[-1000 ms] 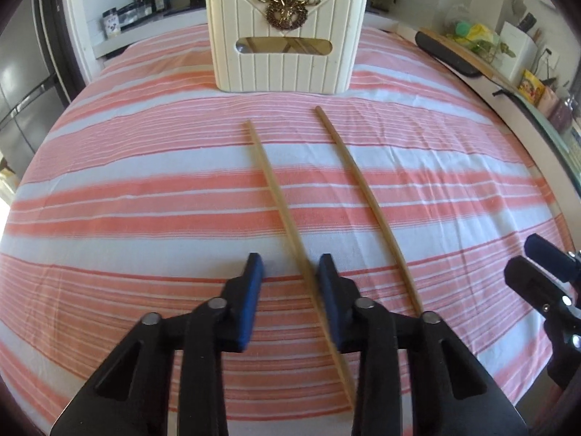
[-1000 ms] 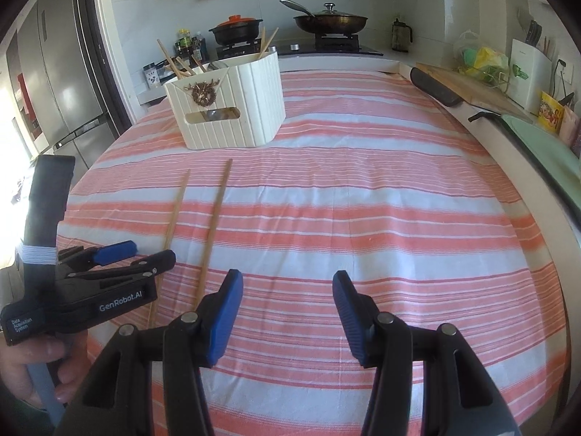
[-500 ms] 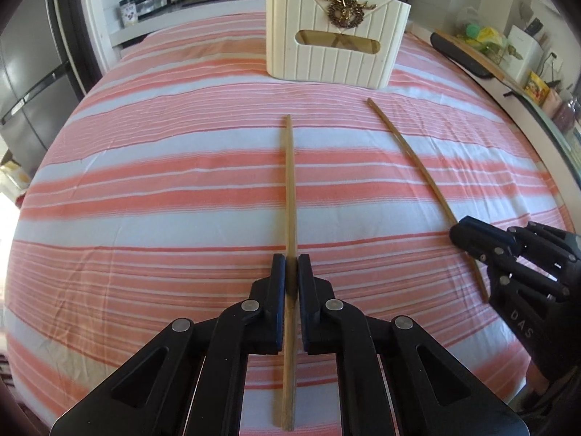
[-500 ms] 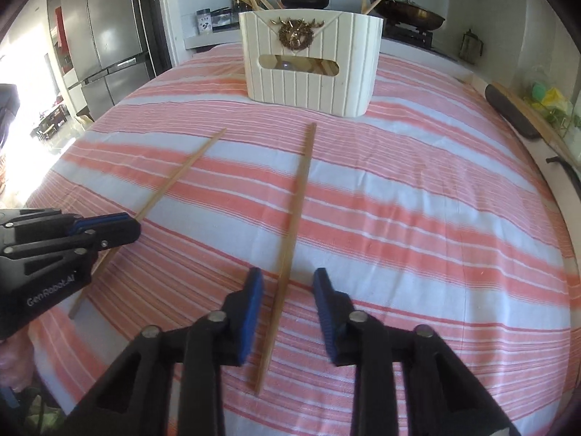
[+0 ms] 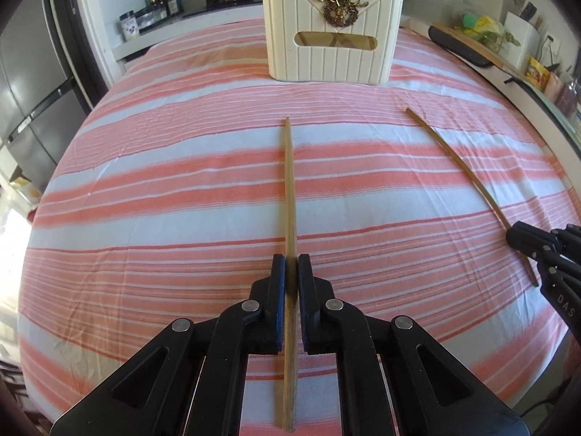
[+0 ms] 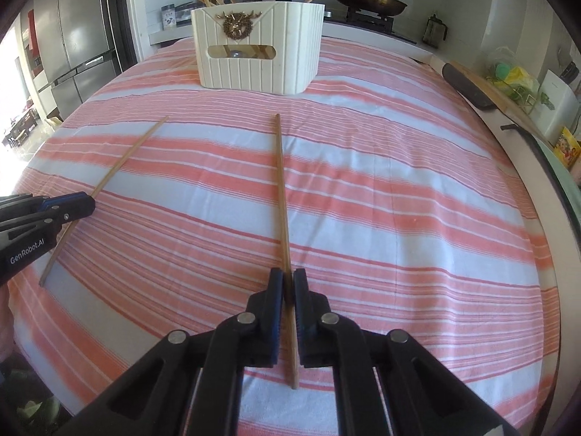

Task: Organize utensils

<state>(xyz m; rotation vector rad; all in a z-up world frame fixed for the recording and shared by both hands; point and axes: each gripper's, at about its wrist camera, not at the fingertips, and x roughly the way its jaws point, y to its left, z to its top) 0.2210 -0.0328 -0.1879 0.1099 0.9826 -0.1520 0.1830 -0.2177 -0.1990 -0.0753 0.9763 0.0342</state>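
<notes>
Striped cloth in orange and white covers the whole table, with a kitchen counter and stove behind it. Next in size, a cream ribbed utensil box stands upright at the far side, several chopsticks already poking from its top. Two loose wooden chopsticks lie on the cloth, well apart, each pointing roughly toward the box. The left gripper has its jaws narrowed onto the left chopstick, pinching it near the end closest to the person. The right gripper is clamped the same way on the right chopstick, again near the close end. Both sticks look flat on the cloth, not yet lifted. Since each is held far from its middle, the long free end will likely droop or swing; a slow, level lift, then tipping each stick upright over the box opening before releasing, seems safest.
</notes>
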